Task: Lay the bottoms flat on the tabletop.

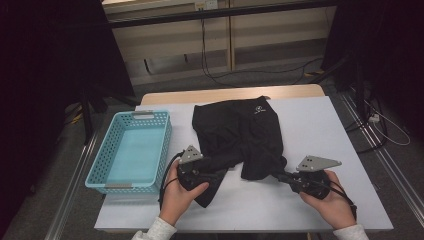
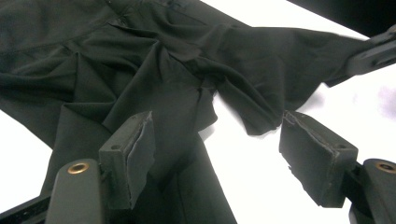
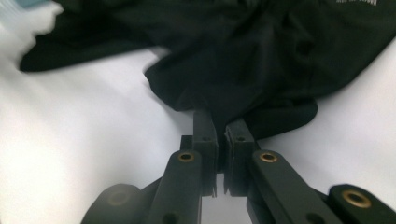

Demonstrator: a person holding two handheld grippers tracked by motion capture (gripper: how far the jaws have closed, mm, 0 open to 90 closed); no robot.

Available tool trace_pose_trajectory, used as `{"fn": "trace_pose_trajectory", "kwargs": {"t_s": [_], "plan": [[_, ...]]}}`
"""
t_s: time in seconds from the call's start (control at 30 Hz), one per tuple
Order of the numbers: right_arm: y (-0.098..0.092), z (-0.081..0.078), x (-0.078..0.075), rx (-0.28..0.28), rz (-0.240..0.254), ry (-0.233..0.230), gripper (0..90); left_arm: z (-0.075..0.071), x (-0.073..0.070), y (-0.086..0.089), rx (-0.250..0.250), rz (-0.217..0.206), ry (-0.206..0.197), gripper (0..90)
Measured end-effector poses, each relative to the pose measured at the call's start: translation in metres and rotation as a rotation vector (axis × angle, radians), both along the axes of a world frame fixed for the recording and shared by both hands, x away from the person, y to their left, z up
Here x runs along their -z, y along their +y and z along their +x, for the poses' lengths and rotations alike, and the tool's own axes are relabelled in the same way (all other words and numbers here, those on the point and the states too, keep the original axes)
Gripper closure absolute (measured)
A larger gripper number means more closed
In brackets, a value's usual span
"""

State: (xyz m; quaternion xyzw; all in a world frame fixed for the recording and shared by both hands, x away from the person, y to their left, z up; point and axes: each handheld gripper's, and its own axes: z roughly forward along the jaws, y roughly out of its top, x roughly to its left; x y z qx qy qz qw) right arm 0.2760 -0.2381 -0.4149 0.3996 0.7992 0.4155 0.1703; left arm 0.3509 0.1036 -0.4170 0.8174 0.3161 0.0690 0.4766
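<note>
High view: a black garment [image 1: 239, 136] lies crumpled on the white table [image 1: 320, 130], just to the right of a light-blue basket [image 1: 131, 150], with its nearest folds toward the person's edge. The left gripper [image 1: 215, 175] sits at the garment's near-left flap, between basket and cloth; the right gripper [image 1: 280, 176] meets the garment's near-right corner, well clear of the basket. The basket stands empty of cloth.

Left gripper view: the left gripper [image 2: 215, 154] has its jaws standing wide, pads off the fabric. The black garment [image 2: 177, 70] spreads beyond and partly under the left pad, while bare table shows between the jaws. If these jaws shut where they are, they would likely catch only a thin fold, or nothing, leaving that side of the garment to drag.

Right gripper view: the right gripper [image 3: 223, 135] is pinched nearly closed on a bunched edge of the black garment [image 3: 261, 56]. The bite looks shallow, taken at the very hem. The fabric appears smooth and slack; a lift or pull toward the basket could let it slide out. With one side held and the other loose, the garment may also trail over the basket's rim instead of dropping inside.
</note>
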Motion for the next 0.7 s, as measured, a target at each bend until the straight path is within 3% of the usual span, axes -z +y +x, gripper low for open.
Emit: {"fn": "trace_pose_trajectory", "kwargs": {"t_s": [0.17,0.23,0.37,0.5,0.7], "plan": [[-0.007,0.0,-0.014,0.016,0.085,-0.028,86.3,0.0,0.001,-0.003,0.005,0.003,0.003,26.9],[-0.011,0.002,-0.013,0.037,0.122,-0.021,85.6,0.0,0.002,-0.003,0.006,0.001,0.005,26.8],[-0.021,0.01,-0.001,0.12,0.142,-0.01,85.8,0.0,0.002,-0.004,0.003,0.0,0.008,26.8],[-0.029,0.022,0.015,0.185,0.125,0.006,85.7,0.0,0.003,-0.004,0.006,0.004,0.012,26.9],[-0.03,0.035,0.027,0.232,0.038,-0.01,84.5,0.0,0.007,-0.002,0.006,0.005,0.021,26.8]]}}
